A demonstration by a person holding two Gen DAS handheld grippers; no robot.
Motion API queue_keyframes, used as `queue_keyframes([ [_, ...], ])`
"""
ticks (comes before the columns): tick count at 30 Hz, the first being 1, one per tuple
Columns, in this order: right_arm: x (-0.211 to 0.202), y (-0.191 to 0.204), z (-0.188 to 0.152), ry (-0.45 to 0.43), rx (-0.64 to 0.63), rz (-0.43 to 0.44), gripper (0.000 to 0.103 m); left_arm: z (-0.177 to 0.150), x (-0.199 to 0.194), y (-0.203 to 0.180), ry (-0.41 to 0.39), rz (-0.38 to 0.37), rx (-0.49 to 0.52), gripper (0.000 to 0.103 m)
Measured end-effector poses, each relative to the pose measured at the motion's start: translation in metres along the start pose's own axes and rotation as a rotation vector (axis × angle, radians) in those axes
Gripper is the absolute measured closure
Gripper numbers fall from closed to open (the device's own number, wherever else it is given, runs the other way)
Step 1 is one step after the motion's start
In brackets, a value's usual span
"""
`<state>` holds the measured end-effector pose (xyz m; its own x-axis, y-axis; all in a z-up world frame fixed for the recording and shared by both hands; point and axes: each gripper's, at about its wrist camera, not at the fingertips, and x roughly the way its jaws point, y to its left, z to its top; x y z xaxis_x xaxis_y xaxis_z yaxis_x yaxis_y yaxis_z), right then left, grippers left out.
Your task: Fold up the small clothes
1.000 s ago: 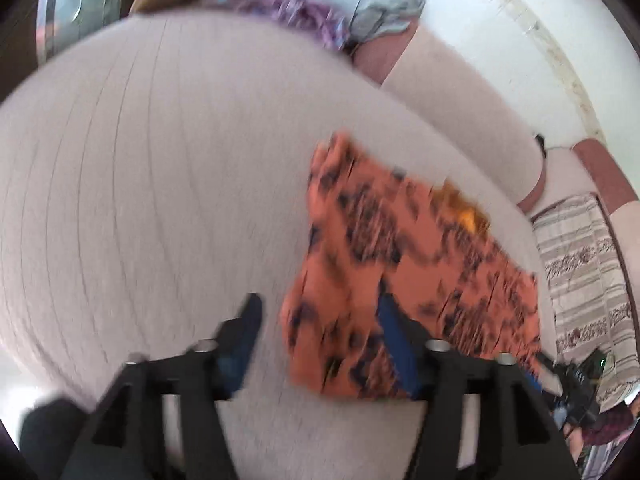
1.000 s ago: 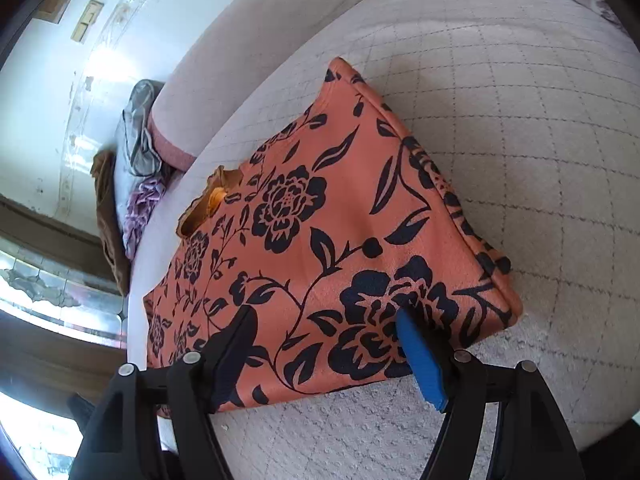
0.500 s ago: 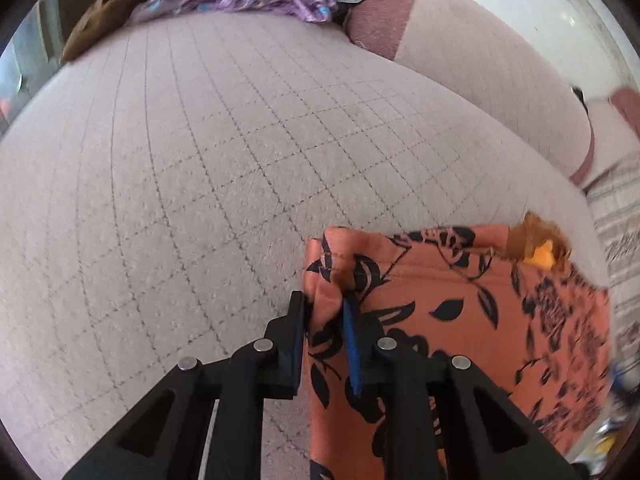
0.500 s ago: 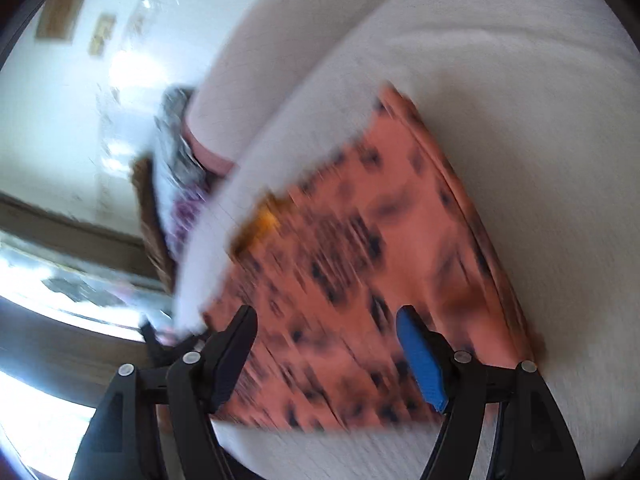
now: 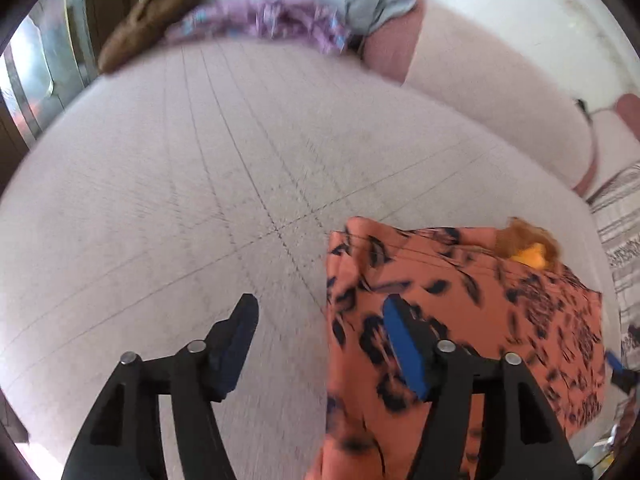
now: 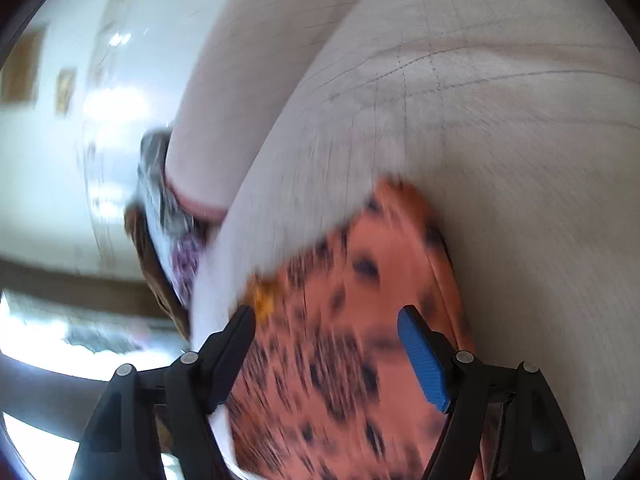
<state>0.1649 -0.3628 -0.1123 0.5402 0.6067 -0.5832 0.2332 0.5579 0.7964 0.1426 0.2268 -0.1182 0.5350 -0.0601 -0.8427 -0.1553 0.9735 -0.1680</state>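
Note:
An orange garment with a black flower print (image 5: 472, 312) lies folded on a pale quilted cushion (image 5: 200, 184); its left edge runs down the picture's middle in the left wrist view. My left gripper (image 5: 320, 320) hangs over that edge with its jaws opening. One finger is over bare cushion, the blue-padded one over the cloth, and nothing is pinched. In the right wrist view the same garment (image 6: 360, 320) is blurred below my right gripper (image 6: 326, 330), whose jaws are opening wide above the cloth without gripping it.
A heap of other clothes (image 5: 280, 16), brown, purple and grey, lies at the cushion's far end. A pink bolster (image 5: 480, 88) runs along the back. A striped cloth (image 5: 624, 216) sits at the far right. In the right wrist view the heap of clothes (image 6: 168, 216) shows at left.
My left gripper pinched the garment's near corner half a second ago and has let go, its jaws now wide. The right gripper stayed open and slid across the garment; both views are blurred.

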Motion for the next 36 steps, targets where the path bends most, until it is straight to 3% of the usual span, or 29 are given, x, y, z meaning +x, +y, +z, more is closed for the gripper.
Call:
queue_keyframes([
  [4,-0.054,-0.01,-0.08,-0.061,0.001,-0.025,0.016,-0.041,-0.046,-0.026,-0.092,-0.027,0.077,0.024],
  [5,-0.064,-0.019,-0.105,-0.08,0.044,-0.011,0.015,-0.052,-0.051,-0.037,-0.095,-0.045,0.102,0.024],
  [9,-0.066,-0.052,-0.145,-0.081,0.17,0.001,0.015,-0.079,-0.052,-0.087,-0.078,-0.069,0.199,0.024],
  [11,-0.059,-0.061,-0.147,-0.095,0.231,0.022,0.015,-0.087,-0.054,-0.102,-0.073,-0.076,0.231,0.024],
  [18,-0.046,-0.057,-0.12,-0.146,0.235,0.02,0.015,-0.099,-0.072,-0.137,-0.084,-0.086,0.259,0.024],
  [28,-0.039,-0.054,-0.109,-0.171,0.217,0.013,0.015,-0.098,-0.061,-0.146,-0.073,-0.063,0.258,0.024],
  [36,-0.035,-0.047,-0.106,-0.169,0.162,-0.047,0.016,-0.09,-0.042,-0.159,-0.052,-0.064,0.26,0.024],
])
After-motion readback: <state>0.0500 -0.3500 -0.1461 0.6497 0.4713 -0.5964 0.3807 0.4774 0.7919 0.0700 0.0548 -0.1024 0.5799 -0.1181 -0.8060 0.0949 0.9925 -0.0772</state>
